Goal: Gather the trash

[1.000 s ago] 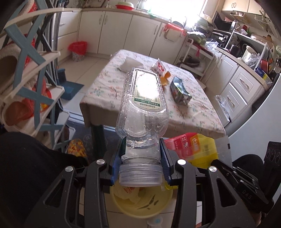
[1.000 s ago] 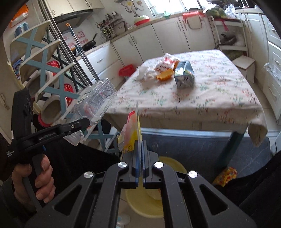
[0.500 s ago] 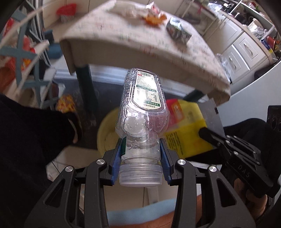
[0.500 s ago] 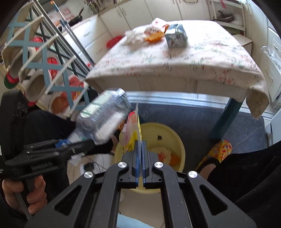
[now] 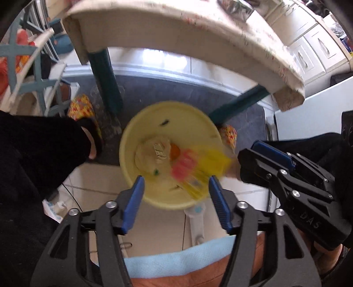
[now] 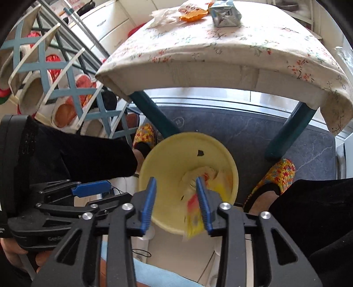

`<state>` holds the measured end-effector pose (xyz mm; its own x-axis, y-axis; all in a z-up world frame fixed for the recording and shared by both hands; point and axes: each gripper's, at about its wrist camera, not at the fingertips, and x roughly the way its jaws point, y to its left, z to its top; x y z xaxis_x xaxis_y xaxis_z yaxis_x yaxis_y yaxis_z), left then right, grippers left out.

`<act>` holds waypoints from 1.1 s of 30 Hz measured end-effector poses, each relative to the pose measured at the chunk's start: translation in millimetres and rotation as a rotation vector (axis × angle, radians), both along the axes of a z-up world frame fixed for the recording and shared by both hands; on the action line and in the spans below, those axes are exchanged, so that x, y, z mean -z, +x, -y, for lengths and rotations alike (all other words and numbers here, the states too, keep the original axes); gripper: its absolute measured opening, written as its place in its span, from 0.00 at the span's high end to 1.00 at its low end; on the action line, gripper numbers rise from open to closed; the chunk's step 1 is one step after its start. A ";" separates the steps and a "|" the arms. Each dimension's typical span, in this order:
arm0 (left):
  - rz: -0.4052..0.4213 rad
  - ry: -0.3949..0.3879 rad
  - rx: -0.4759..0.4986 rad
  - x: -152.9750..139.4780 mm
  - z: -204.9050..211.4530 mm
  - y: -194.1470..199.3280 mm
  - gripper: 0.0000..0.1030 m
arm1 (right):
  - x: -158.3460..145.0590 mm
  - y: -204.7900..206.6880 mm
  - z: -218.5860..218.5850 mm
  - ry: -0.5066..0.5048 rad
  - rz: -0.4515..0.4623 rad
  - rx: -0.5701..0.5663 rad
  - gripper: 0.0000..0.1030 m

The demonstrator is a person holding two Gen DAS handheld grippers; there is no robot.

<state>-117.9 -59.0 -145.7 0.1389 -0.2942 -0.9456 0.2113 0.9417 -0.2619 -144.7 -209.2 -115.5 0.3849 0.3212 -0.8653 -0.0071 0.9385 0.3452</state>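
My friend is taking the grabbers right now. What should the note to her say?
Left gripper: open, holding nothing, above the yellow bin.
Right gripper: open; the yellow packet is blurred, dropping into the bin.
No bottle shows clearly in the bin; what lies inside is too blurred to name.
Left to collect: the silver pouch, orange wrapper and white tissue on the table.

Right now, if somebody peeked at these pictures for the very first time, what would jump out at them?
First the big yellow bin on the floor below both open grippers, left gripper and right gripper. A blurry yellow and red wrapper is dropping into it by the near rim, over crumpled trash already inside. Behind, the flowered tablecloth still carries an orange snack bag and a silver carton at its far end.
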 end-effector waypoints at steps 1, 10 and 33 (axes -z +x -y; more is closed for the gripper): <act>0.026 0.001 -0.007 -3.5 -1.5 -0.1 0.36 | -2.0 -0.4 2.6 0.013 0.011 0.015 0.58; 0.279 0.063 -0.062 -42.3 -4.6 -1.0 0.20 | -17.5 -3.1 16.2 0.039 0.115 0.123 0.46; 0.547 0.111 -0.135 -84.1 -13.2 -6.6 0.13 | -69.8 -22.8 10.3 -0.165 0.460 0.180 0.29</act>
